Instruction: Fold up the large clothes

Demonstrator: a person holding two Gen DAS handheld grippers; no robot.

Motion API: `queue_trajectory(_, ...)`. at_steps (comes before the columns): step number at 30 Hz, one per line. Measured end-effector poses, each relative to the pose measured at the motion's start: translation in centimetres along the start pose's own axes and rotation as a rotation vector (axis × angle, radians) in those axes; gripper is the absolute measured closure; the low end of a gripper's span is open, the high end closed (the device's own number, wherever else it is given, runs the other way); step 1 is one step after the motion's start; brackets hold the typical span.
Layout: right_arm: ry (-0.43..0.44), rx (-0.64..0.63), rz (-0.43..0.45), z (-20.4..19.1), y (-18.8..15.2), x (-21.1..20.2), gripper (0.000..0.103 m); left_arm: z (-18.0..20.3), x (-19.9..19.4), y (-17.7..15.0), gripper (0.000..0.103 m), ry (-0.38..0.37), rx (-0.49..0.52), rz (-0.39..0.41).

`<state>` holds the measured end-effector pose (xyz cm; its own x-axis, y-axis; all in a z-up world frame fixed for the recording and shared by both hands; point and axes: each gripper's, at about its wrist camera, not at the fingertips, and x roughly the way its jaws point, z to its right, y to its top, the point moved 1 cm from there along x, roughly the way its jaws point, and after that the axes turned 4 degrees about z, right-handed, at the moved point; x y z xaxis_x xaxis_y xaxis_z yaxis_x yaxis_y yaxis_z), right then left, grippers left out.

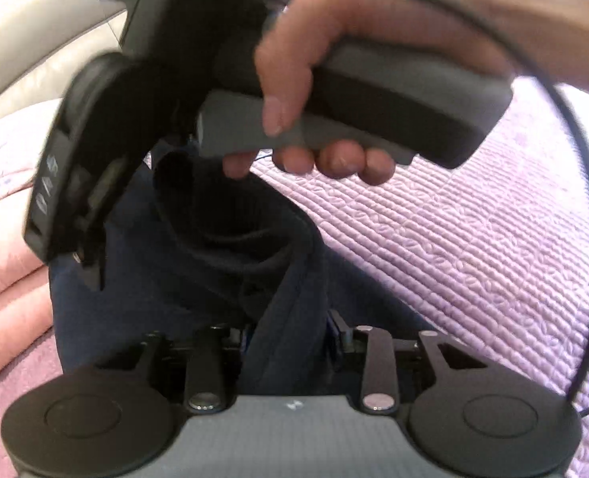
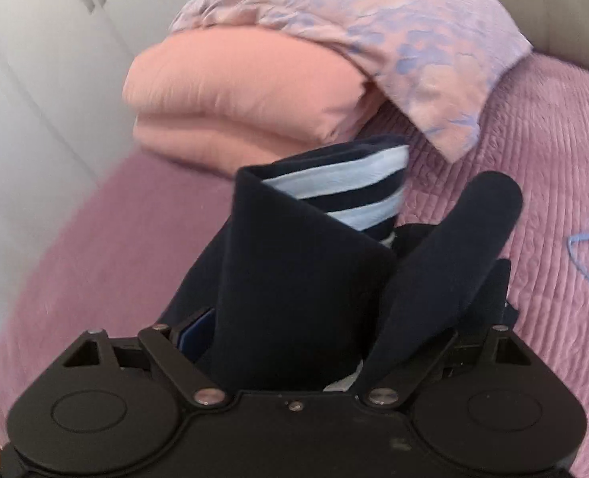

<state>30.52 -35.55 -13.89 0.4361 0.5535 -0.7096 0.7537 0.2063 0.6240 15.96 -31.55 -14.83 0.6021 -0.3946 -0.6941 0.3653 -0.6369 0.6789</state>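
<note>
Both hand-held grippers are clamped on the dark navy garment with pale blue stripes (image 2: 318,247): the left hand-held gripper (image 1: 286,342) pinches a soft fold, the right hand-held gripper (image 2: 294,342) a thicker bunch, holding it above the pink quilted bed cover (image 1: 474,247). It looks limp, light and drapey, so gripping at seams or corners should keep it from sagging.

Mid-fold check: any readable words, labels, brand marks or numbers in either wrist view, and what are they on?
White marks on the side of the right gripper body, seen from the left wrist view: too blurred to read.
Small pale mark on the left gripper housing: a logo, no legible letters.
Navy garment with pale blue stripes: no visible tag or print.
Pink quilted bedspread: pattern only, no text.
</note>
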Motion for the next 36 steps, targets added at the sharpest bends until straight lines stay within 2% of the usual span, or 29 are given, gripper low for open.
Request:
queue_trajectory(3, -0.001, 0.065, 0.014, 0.9, -0.4, 0.4, 0.002, 0.3, 0.1, 0.0, 0.063, -0.004, 0.000, -0.006)
queue_trajectory(4, -0.047, 0.087, 0.042, 1.4, -0.7, 0.5, 0.019, 0.4, 0.2, 0.3, 0.060, -0.003, -0.006, -0.007)
queue_trajectory(5, -0.077, 0.120, 0.076, 1.8, -0.7, 0.5, 0.057, 0.2, -0.2, 0.4, 0.059, -0.001, -0.011, -0.002)
queue_trajectory(6, -0.084, 0.153, 0.111, 2.4, -1.1, 0.4, 0.069, -0.2, -0.7, 0.4, 0.058, -0.011, -0.022, 0.006)
queue_trajectory(8, -0.004, 0.242, 0.203, 3.9, -1.9, -0.4, 0.078, -2.0, -2.7, 0.6, 0.056, -0.090, -0.089, -0.002)
queue_trajectory(11, 0.093, 0.284, 0.301, 4.7, -2.2, -1.6, 0.080, -5.7, -5.7, 0.9, 0.051, -0.209, -0.240, -0.013)
queue_trajectory(12, 0.121, 0.302, 0.323, 5.3, -2.2, -1.4, 0.080, -7.1, -6.7, 1.0, 0.045, -0.249, -0.289, -0.005)
queue_trajectory(13, 0.145, 0.331, 0.330, 6.2, -2.6, -1.0, 0.081, -8.4, -7.5, 0.9, 0.041, -0.278, -0.327, 0.004)
queue_trajectory(14, 0.143, 0.354, 0.301, 7.3, -3.1, -0.1, 0.081, -9.6, -8.0, 0.9, 0.039, -0.295, -0.363, 0.009)
queue_trajectory(15, 0.107, 0.349, 0.259, 8.1, -3.6, 0.8, 0.080, -10.7, -8.2, 0.7, 0.036, -0.290, -0.389, 0.010)
queue_trajectory(17, 0.071, 0.377, 0.190, 9.8, -5.2, 2.0, 0.062, -12.4, -8.0, 0.2, 0.036, -0.260, -0.420, 0.021)
queue_trajectory(19, 0.087, 0.455, 0.194, 11.1, -6.2, 1.5, 0.051, -14.0, -6.9, -0.9, 0.039, -0.245, -0.484, 0.000)
queue_trajectory(20, 0.090, 0.472, 0.201, 11.5, -6.5, 0.9, 0.050, -14.5, -6.4, -1.4, 0.039, -0.256, -0.515, -0.005)
queue_trajectory(21, 0.090, 0.478, 0.199, 11.7, -6.6, 0.5, 0.048, -14.6, -5.5, -1.9, 0.039, -0.262, -0.521, -0.023)
queue_trajectory(22, 0.098, 0.490, 0.189, 11.8, -6.7, 0.3, 0.041, -14.2, -4.3, -2.3, 0.041, -0.254, -0.497, -0.062)
queue_trajectory(24, 0.134, 0.536, 0.145, 11.7, -6.7, -0.1, 0.039, -12.9, -1.4, -3.4, 0.042, -0.247, -0.441, -0.137)
queue_trajectory(25, 0.154, 0.560, 0.120, 11.5, -6.7, -0.5, 0.033, -11.9, -0.8, -4.0, 0.041, -0.228, -0.395, -0.149)
queue_trajectory(26, 0.167, 0.569, 0.103, 11.3, -6.7, -0.6, 0.023, -10.7, -0.8, -4.5, 0.041, -0.194, -0.326, -0.139)
queue_trajectory(28, 0.171, 0.555, 0.065, 10.3, -7.1, -1.1, 0.022, -8.9, -1.2, -5.0, 0.041, -0.159, -0.218, -0.121)
queue_trajectory(30, 0.102, 0.530, -0.006, 9.2, -7.4, -0.9, 0.022, -8.9, -1.7, -5.4, 0.043, -0.193, -0.244, -0.133)
queue_trajectory(31, 0.076, 0.519, -0.014, 8.7, -7.3, -0.8, 0.020, -9.1, -1.9, -5.6, 0.044, -0.219, -0.265, -0.136)
queue_trajectory(32, 0.060, 0.502, 0.035, 8.0, -7.4, -1.4, 0.040, -9.4, -2.4, -5.8, 0.044, -0.229, -0.274, -0.132)
queue_trajectory(33, 0.044, 0.500, 0.113, 7.2, -7.3, -2.1, 0.069, -9.8, -2.7, -5.9, 0.045, -0.241, -0.280, -0.127)
queue_trajectory(34, 0.070, 0.511, 0.170, 6.6, -7.3, -2.9, 0.079, -10.2, -3.0, -6.1, 0.045, -0.252, -0.287, -0.123)
queue_trajectory(36, 0.152, 0.501, 0.274, 5.7, -7.1, -4.6, 0.080, -11.3, -3.2, -6.4, 0.045, -0.270, -0.312, -0.122)
